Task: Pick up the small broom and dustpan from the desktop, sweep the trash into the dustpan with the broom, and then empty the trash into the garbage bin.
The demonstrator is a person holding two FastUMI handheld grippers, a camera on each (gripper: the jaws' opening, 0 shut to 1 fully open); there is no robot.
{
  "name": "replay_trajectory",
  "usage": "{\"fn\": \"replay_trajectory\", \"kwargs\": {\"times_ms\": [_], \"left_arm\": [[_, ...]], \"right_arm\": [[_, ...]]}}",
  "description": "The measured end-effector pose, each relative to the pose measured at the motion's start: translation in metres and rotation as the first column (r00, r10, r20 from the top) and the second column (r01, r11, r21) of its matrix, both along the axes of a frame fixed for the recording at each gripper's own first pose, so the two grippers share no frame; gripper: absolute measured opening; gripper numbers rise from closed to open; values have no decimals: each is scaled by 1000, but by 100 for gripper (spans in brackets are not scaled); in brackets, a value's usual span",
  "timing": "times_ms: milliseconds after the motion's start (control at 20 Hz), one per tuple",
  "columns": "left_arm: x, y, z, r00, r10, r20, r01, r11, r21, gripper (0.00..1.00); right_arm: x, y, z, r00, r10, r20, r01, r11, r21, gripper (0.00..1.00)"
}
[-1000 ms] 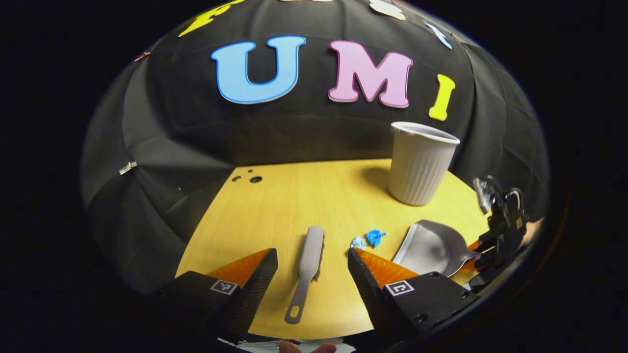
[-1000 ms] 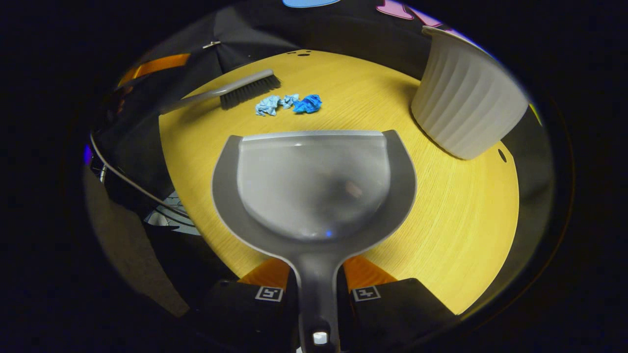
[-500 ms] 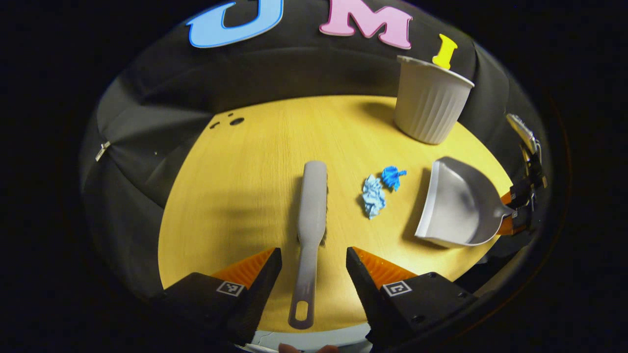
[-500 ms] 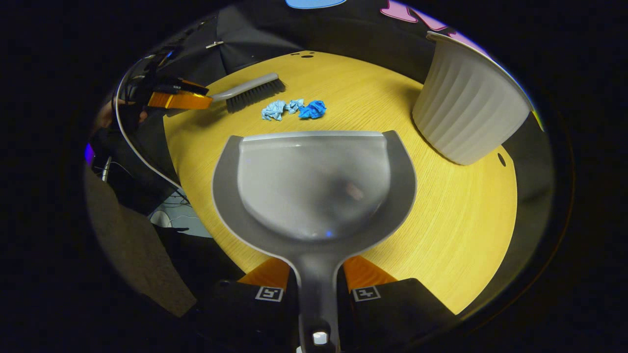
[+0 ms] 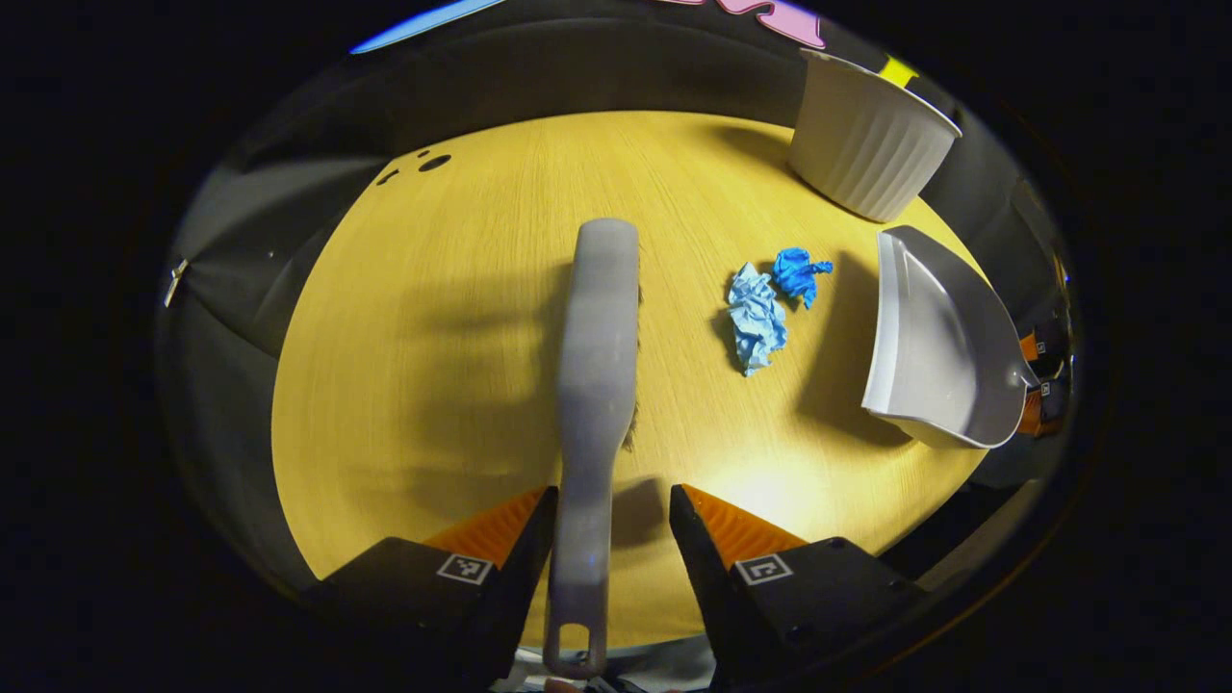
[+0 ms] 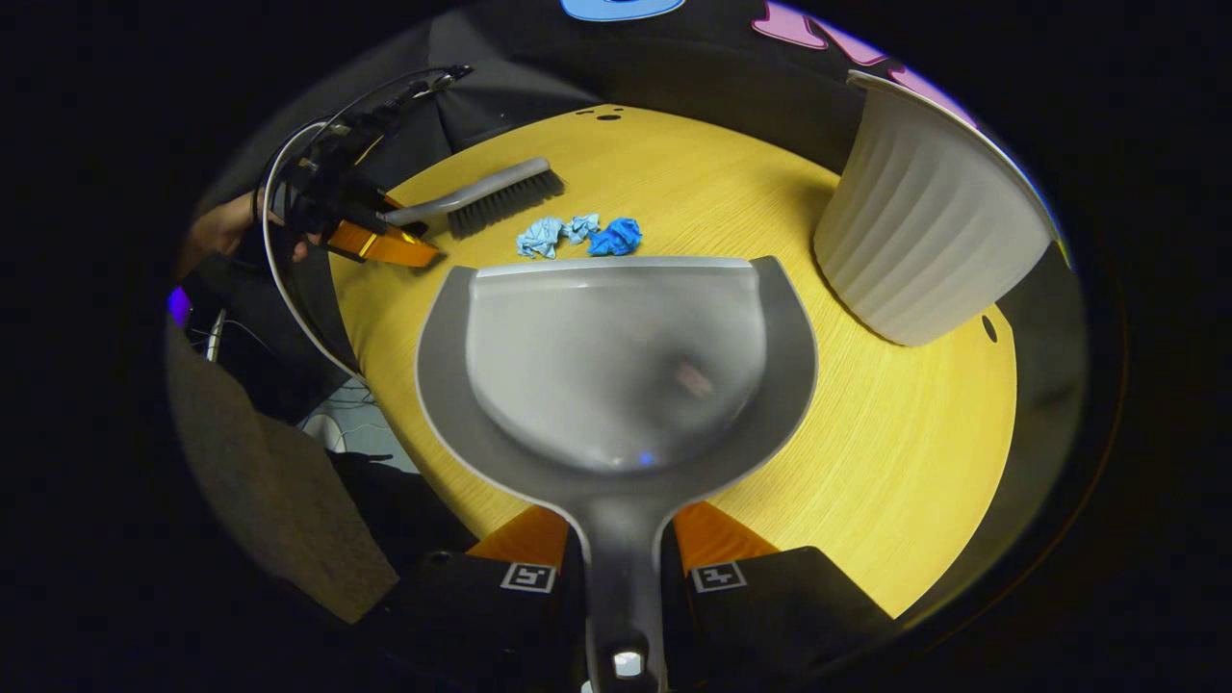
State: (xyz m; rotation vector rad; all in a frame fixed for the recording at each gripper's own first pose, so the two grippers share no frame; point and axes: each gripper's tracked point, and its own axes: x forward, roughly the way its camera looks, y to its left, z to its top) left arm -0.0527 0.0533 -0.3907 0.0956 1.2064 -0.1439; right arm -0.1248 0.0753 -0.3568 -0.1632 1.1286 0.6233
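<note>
A grey broom (image 5: 602, 318) lies on the yellow round table (image 5: 433, 318), its handle running back between the fingers of my left gripper (image 5: 611, 500), which is open with a gap on the handle's right side. Two crumpled blue paper scraps (image 5: 757, 318) lie just right of the brush. My right gripper (image 6: 618, 525) is shut on the handle of the grey dustpan (image 6: 616, 366), whose front lip rests on the table just short of the scraps (image 6: 577, 234). Beyond them, in the right gripper view, are the broom (image 6: 491, 192) and my left gripper (image 6: 385, 231).
A white ribbed garbage bin (image 6: 924, 231) stands upright at the table's far right, close to the dustpan (image 5: 938, 356). A hand (image 6: 221, 226) holds the left gripper past the table's left edge. Small holes (image 5: 433, 162) mark the table's far side.
My left gripper has moved forward and down over the broom, so the handle now lies between its fingers. The dustpan in the right gripper has edged slightly closer to the scraps.
</note>
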Motion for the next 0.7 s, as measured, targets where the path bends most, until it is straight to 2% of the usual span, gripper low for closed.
{"fn": "replay_trajectory", "kwargs": {"times_ms": [100,150,200,250,300,350,400,450,500,550,600,650,700], "left_arm": [[-1,-1,-4,1000,-3,-24,3,1000,5,71],[-2,-1,-7,1000,0,-29,0,1000,6,56],[-1,-1,-8,999,2,-32,-2,1000,9,46],[-1,0,-7,1000,2,-30,-1,1000,12,37],[0,-1,-7,999,-1,-35,1,1000,13,39],[0,-2,-7,999,-1,-39,2,1000,11,34],[0,-1,-7,999,-4,-48,5,1000,20,36],[0,2,-7,999,-6,-47,8,999,38,32],[2,2,-5,999,-16,-41,18,999,47,31],[4,0,-3,999,-31,-37,33,998,50,31],[7,-3,-1,998,-46,-35,47,997,54,27],[9,-5,-1,997,-61,-40,63,996,58,30],[11,-8,-1,996,-75,-46,77,995,60,27]], "right_arm": [[-3,-1,-4,999,22,-30,-22,1000,-12,36],[-4,-2,-6,999,31,-39,-31,999,-16,36],[-5,-2,-8,998,40,-55,-42,999,-19,42],[-6,-2,-9,997,46,-67,-48,999,-21,41],[-6,-2,-10,996,51,-74,-53,998,-22,41],[-6,-2,-9,995,56,-80,-58,998,-23,36],[-6,-3,-9,995,59,-84,-61,998,-24,36],[-5,-4,-9,994,62,-89,-64,998,-25,36],[-4,-4,-10,994,65,-92,-68,997,-25,41],[-3,-4,-10,993,67,-99,-70,997,-24,41],[-2,-3,-10,992,71,-109,-73,997,-23,36],[-1,-3,-10,991,72,-112,-75,997,-26,36],[1,-4,-10,991,73,-115,-77,996,-33,36]]}}
